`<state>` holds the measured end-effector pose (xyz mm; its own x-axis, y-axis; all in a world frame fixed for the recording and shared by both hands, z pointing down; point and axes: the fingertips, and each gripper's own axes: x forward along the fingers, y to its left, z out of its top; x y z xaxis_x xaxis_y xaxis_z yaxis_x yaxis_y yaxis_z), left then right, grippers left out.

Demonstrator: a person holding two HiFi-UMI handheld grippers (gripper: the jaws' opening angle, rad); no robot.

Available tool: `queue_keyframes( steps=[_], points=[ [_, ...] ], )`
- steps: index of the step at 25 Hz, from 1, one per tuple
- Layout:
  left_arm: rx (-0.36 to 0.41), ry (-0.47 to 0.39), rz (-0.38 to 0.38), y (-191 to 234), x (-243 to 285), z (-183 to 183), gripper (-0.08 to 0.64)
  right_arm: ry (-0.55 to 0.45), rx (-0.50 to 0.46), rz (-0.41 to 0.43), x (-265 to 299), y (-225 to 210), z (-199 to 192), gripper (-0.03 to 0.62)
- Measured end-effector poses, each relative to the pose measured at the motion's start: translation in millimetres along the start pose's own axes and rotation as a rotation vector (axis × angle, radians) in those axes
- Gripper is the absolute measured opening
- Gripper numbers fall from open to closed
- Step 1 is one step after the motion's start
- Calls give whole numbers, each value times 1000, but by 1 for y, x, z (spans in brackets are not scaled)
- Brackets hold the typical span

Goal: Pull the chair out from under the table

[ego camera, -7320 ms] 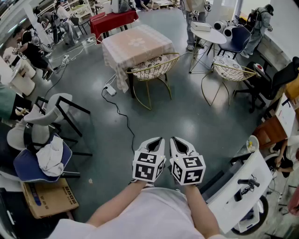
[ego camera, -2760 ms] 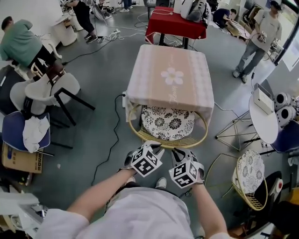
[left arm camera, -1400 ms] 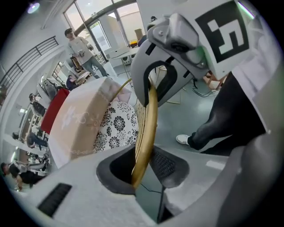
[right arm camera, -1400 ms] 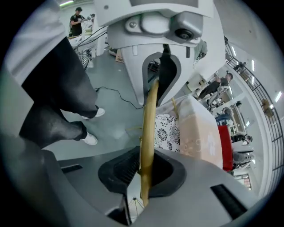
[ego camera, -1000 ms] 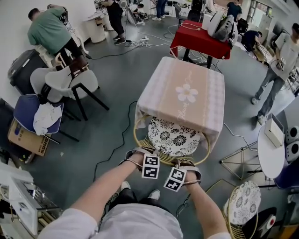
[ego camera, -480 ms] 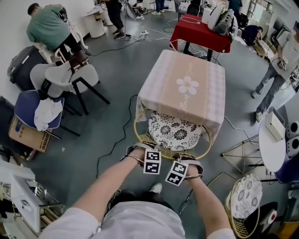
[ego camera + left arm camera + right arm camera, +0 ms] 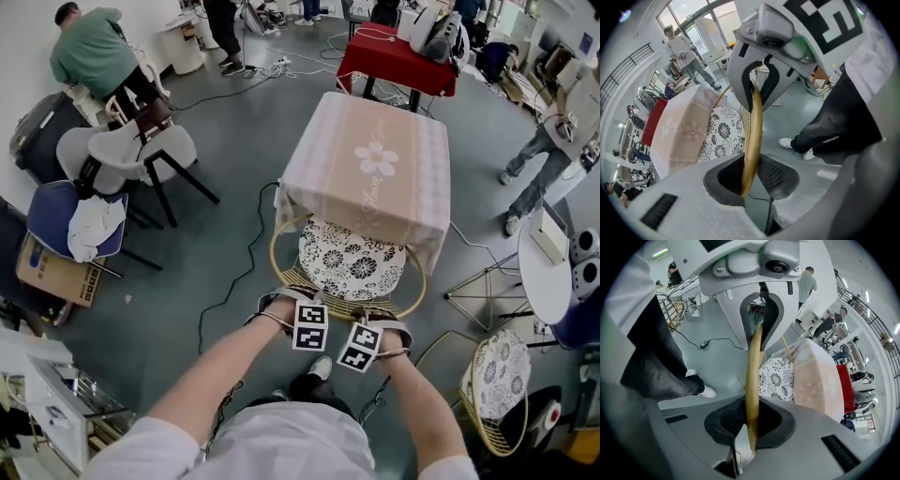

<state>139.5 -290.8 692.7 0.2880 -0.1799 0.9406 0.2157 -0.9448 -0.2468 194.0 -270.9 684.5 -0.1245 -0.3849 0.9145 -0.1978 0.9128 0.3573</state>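
Note:
The chair (image 7: 352, 262) has a gold wire frame and a black-and-white floral cushion. It stands partly under the table (image 7: 370, 169), which wears a pink cloth with a flower print. In the head view my left gripper (image 7: 300, 302) and right gripper (image 7: 375, 317) sit side by side on the near rim of the chair's back. The left gripper view shows the gold rim (image 7: 753, 122) clamped between the jaws of the left gripper (image 7: 752, 136). In the right gripper view the same rim (image 7: 753, 362) is pinched in the right gripper (image 7: 754, 376).
A second gold wire chair (image 7: 497, 394) stands at the lower right beside a round white table (image 7: 544, 272). A black cable (image 7: 246, 262) runs over the floor left of the chair. White chairs (image 7: 141, 155) and people stand further left; a red-cloth table (image 7: 398, 61) is behind.
Both grippers have moved a little toward me with the chair's back rim still in them. The chair has slid slightly out from the table.

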Motion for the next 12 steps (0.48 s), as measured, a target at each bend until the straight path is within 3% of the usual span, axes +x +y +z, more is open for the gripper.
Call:
queue_keyframes(
  steps=[12],
  points=[
    [15,-15,-18,-51,-17,-6,80,24,19,-2,-17,49,14,31]
  ],
)
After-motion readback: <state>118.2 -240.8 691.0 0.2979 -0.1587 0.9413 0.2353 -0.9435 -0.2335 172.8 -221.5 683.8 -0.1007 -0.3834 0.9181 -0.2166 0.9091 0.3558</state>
